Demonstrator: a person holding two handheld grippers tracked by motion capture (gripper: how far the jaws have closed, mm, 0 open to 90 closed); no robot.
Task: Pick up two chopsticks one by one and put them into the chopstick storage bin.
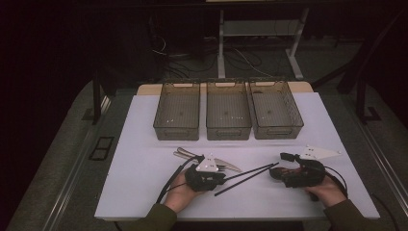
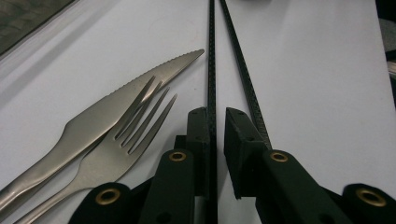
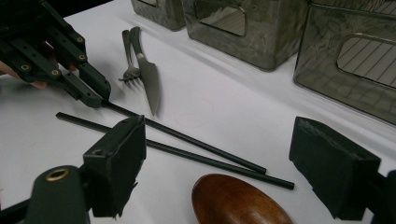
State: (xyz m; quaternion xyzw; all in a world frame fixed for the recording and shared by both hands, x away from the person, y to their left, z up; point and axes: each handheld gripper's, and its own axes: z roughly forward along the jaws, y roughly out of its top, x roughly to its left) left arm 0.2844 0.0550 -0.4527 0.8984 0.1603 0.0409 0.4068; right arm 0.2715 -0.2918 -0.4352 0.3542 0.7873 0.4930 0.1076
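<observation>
White worktop point(image 1: 144, 187), dim room beyond. Item: black chopstick point(image 2: 211, 70), thin, stiff, light, likely slippery; judged best gripped near its end. It lay between the jaws of the left claw point(image 2: 215, 126), narrowed around it, with its twin point(image 2: 245, 74) just beside. Right claw point(image 3: 233, 154) stood wide over a wooden spoon point(image 3: 238, 200).

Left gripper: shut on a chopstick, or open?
Shut on one black chopstick: in the left gripper view, the left gripper has both pads against it; the second chopstick lies outside.
</observation>
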